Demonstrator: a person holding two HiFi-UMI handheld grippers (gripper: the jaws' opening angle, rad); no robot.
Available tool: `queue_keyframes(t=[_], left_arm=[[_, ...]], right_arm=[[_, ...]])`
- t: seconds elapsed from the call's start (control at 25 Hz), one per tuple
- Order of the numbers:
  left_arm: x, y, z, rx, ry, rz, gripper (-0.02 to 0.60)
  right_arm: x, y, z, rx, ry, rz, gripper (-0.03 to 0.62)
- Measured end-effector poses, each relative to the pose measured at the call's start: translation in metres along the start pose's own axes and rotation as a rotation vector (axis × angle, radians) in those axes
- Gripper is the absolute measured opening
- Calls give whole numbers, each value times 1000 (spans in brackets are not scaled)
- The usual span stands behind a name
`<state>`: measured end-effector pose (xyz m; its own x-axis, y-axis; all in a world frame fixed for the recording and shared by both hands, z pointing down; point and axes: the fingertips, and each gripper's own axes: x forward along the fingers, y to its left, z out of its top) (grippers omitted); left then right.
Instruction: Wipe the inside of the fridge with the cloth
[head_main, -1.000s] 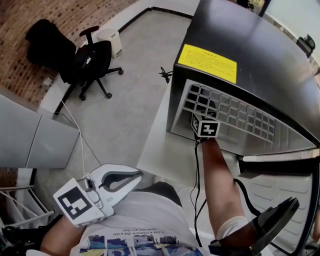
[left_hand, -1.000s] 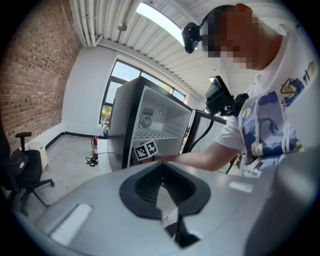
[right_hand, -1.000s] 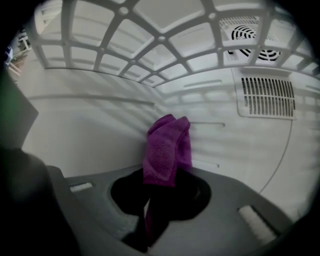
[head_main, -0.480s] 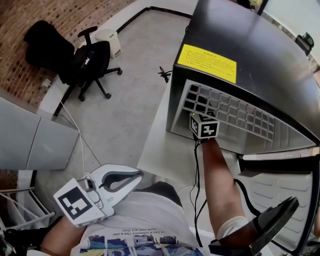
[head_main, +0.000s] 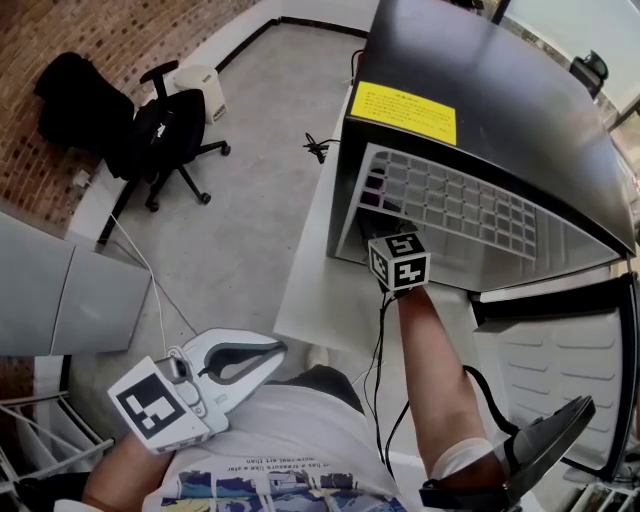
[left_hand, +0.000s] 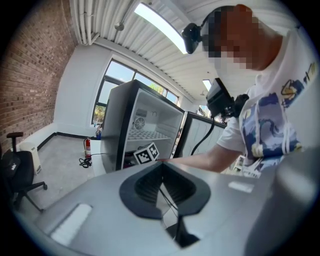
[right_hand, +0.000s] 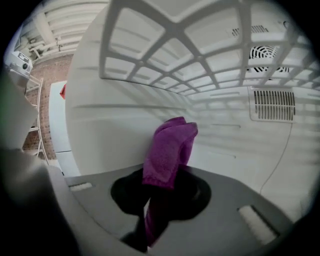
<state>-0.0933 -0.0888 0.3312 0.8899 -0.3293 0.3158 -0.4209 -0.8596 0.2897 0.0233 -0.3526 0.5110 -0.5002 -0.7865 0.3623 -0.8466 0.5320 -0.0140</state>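
The black fridge (head_main: 480, 90) stands open on a white base, with a white grid shelf (head_main: 460, 210) inside. My right gripper (right_hand: 161, 184) is shut on the purple cloth (right_hand: 170, 147), which is held up against the fridge's white inner left wall (right_hand: 115, 130) below the shelf (right_hand: 200, 45). In the head view only its marker cube (head_main: 399, 262) shows at the fridge's opening, and a bit of the cloth (head_main: 372, 190) shows through the shelf's left corner. My left gripper (head_main: 272, 354) hangs shut and empty by the person's waist, far from the fridge (left_hand: 145, 125).
The fridge door (head_main: 560, 370) stands open at the right. Vents (right_hand: 272, 104) and a fan grille (right_hand: 265, 52) sit on the back wall. A black office chair (head_main: 160, 130), a grey cabinet (head_main: 60, 285) and a floor cable (head_main: 318, 148) lie to the left.
The right gripper's cube has shifted slightly left and toward the fridge's front. The purple cloth now shows through the shelf's left corner. The left gripper has stayed put.
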Motion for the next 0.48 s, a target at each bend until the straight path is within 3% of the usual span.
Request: queue_keyframes(t=[0.48], left_arm=[[-35,-20,-15,37,-15,-69,5]], right_arm=[[-43,48,-23,-1,33,-24,55]])
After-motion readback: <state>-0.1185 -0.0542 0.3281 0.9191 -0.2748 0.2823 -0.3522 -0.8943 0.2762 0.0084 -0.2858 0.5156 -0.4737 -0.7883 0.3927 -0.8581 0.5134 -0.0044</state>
